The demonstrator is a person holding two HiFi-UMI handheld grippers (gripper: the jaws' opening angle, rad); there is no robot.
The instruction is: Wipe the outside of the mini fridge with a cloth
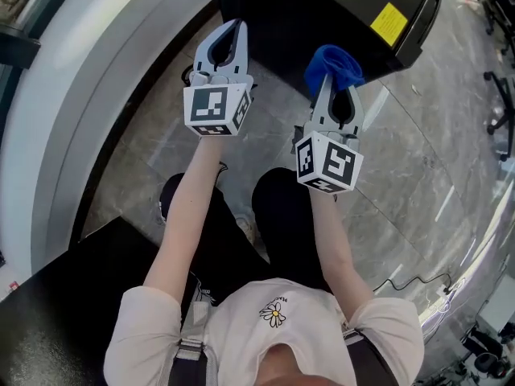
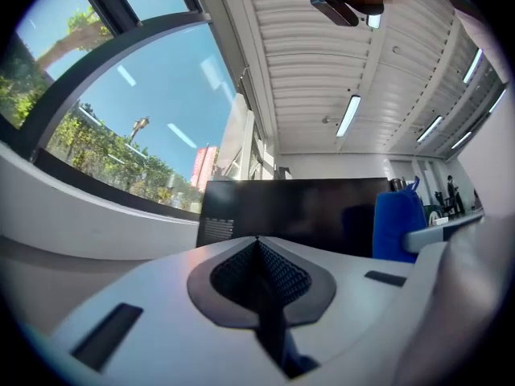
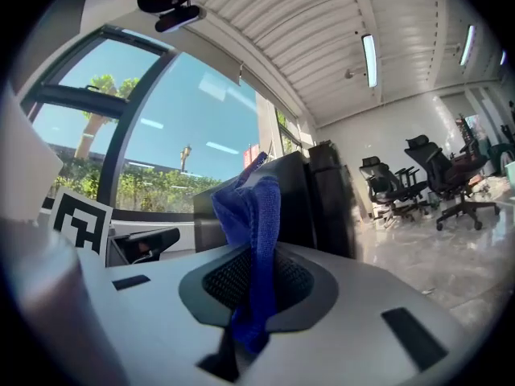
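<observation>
Head view: pinching a crumpled blue cloth [image 1: 334, 64] in the right gripper's [image 1: 333, 87] jaws, held close to the glossy black mini fridge [image 1: 322, 6] for wiping, left gripper's [image 1: 231, 29] jaws pressed together, empty.

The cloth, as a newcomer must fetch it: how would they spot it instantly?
Find the black mini fridge at the head view's top. Just below its edge, the right gripper is shut on the cloth. It alone is bright blue; the left gripper is shut and empty.
</observation>
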